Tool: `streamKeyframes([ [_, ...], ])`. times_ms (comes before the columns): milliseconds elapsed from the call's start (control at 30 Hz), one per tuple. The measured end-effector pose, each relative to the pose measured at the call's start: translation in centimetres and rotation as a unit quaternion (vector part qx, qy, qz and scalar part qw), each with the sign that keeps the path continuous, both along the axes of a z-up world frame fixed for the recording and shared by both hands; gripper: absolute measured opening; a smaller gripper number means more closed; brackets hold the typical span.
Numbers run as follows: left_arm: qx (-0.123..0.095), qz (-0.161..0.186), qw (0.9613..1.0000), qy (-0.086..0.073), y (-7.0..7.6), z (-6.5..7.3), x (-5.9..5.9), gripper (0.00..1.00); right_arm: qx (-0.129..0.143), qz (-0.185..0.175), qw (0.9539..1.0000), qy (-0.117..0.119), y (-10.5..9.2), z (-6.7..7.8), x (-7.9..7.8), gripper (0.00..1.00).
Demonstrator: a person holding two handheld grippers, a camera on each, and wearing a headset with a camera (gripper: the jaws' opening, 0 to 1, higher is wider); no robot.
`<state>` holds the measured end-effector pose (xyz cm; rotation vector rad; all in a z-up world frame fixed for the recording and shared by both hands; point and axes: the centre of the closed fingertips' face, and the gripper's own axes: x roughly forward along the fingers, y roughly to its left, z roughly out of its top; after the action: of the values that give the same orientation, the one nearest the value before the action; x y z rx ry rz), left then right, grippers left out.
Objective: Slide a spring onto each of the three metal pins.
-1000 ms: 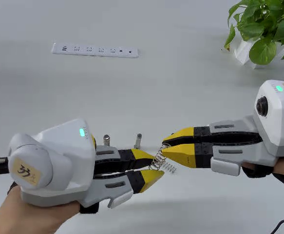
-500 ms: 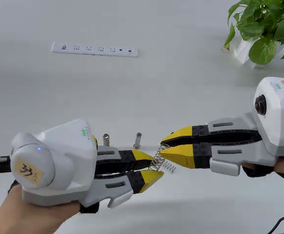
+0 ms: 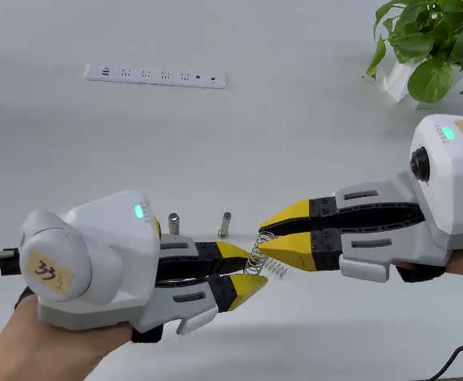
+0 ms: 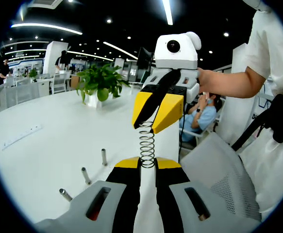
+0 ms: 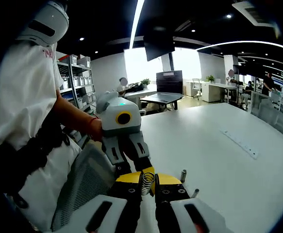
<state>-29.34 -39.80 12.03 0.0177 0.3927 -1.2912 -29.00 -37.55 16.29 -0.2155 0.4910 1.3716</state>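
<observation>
Spring (image 3: 256,255): off the table (image 3: 310,143), strung in the air between the two grippers with one end in each. In the left gripper view its coils look pulled slightly apart.
Left gripper (image 3: 247,268): jaws closed to a narrow slit, nipping the spring's near end.
Right gripper (image 3: 264,238): comes in from the opposite side, yellow tips pinched together on the spring's other end.
Why held so: two grips on one spring look to me like teasing it free or straightening it. A second short coil (image 3: 276,271) seems to lie just under the right tips; I can't tell whether it is hooked to the held one.
Pins (image 4: 85,174): three stand upright in a row on the table in the left gripper view, all bare. In the head view, two of them stand just beyond the left gripper's jaws.
Progress: no pin carries a spring yet, so I'd say this is early.
In the way: the left gripper's bulky body sits between the person's eyes and the pins, probably hiding the third. One gripper would need to let go before the spring can be turned upright over a pin.
Around: a power strip (image 3: 156,79) and a potted plant (image 3: 430,48), both well apart from the work.
</observation>
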Motion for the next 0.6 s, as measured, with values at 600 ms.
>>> streamKeyframes([
  [600,-0.005,-0.003,1.0000,-0.005,-0.01,0.25,-0.23,0.06,-0.030,0.020,0.9990,-0.025,0.31,0.24,-0.28,0.06],
])
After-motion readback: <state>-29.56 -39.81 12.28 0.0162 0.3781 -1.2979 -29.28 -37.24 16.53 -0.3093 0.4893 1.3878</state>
